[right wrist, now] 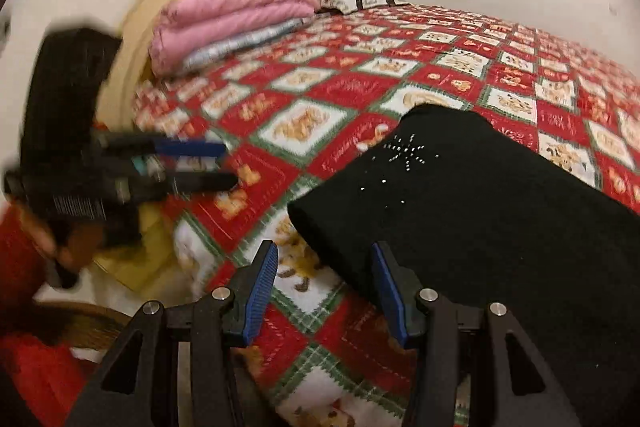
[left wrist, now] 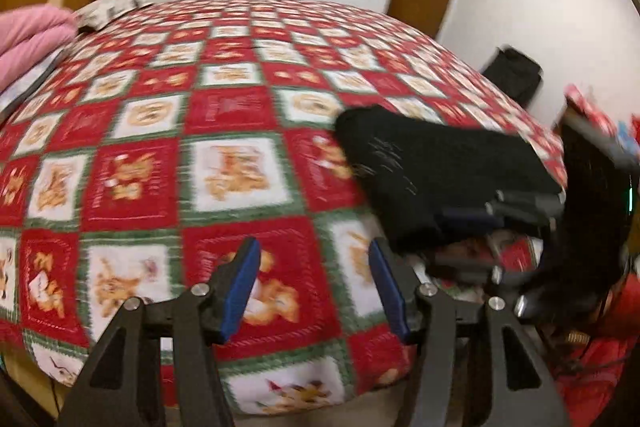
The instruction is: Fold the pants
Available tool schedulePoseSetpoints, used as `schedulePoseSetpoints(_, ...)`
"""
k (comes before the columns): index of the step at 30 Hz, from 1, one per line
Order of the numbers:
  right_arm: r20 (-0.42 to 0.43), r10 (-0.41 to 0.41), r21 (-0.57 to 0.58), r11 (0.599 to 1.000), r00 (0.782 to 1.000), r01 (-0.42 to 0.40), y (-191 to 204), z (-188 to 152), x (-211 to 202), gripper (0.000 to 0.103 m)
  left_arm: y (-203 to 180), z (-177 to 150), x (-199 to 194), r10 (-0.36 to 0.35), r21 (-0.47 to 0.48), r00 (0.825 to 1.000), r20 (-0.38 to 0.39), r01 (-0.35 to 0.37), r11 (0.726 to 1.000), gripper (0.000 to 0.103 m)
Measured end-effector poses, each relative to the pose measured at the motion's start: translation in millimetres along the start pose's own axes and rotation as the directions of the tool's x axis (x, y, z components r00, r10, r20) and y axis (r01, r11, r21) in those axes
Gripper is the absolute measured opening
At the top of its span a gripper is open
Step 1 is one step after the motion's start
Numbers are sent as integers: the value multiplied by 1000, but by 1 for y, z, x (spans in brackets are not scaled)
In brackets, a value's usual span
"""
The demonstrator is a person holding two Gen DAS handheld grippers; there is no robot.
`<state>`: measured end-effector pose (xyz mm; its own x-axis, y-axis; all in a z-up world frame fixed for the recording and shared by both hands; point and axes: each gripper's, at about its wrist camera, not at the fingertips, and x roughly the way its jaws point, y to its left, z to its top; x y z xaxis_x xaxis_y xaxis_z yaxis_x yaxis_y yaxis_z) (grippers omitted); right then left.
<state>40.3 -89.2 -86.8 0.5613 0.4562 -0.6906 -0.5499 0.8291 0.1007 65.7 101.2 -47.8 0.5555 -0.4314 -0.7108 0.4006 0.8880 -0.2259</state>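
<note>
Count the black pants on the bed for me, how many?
1: the folded black pants lie on the red checkered blanket, near its front edge. None else shows.

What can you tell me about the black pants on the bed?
The black pants are folded into a thick, neat bundle with squared edges. The cloth looks soft and dark, with a small starburst of shiny studs on top. They lie flat on the red, white and green checked blanket near the bed's edge. Neither gripper holds them; in the left wrist view the right gripper's fingers look close beside them.
</note>
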Motion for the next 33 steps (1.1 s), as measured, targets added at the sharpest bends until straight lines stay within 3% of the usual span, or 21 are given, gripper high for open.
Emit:
schedulePoseSetpoints(2, 10, -28, -31, 999, 1000, 29, 5, 1, 8, 51, 11, 11, 3, -23, -50, 1000, 14, 23, 998, 59)
schedulePoseSetpoints(5, 31, -121, -90, 988, 992, 123, 11, 5, 23, 51, 19, 29, 13, 3, -80, 999, 32, -1, 997, 59)
schedulePoseSetpoints(6, 38, -162, -120, 979, 986, 165, 15, 4, 28, 47, 21, 34, 16, 14, -88, 999, 35, -11, 996, 59)
schedulePoseSetpoints(8, 37, -221, -135, 965, 974, 224, 17, 4, 28, 24, 25, 41, 23, 22, -110, 999, 29, -18, 994, 59)
schedulePoseSetpoints(9, 32, -219, -123, 967, 975, 221, 13, 5, 24, 21, 26, 44, 25, 15, -119, 1000, 25, -12, 993, 59)
schedulePoseSetpoints(12, 5, -89, -41, 995, 996, 89, -7, 4, 8, 18, 29, 47, 32, -19, -129, 1000, 5, 20, 991, 59)
schedulePoseSetpoints(17, -37, 34, 44, 998, 999, -33, -22, -16, -4, 15, 19, 51, 50, -55, -120, 998, -19, 52, 991, 59)
schedulePoseSetpoints(22, -13, 67, 76, 995, 998, -66, -22, -19, 3, 15, 6, 61, 70, -50, -105, 998, -35, 46, 993, 59)
schedulePoseSetpoints(28, -35, 94, 73, 993, 995, -91, -22, -25, 2, 15, -3, 78, 105, 59, -10, 995, -77, -60, 998, 59)
schedulePoseSetpoints(33, -99, 145, 110, 985, 985, -134, -20, -41, 9, 14, -11, 92, 115, 74, 42, 994, -77, -71, 997, 59)
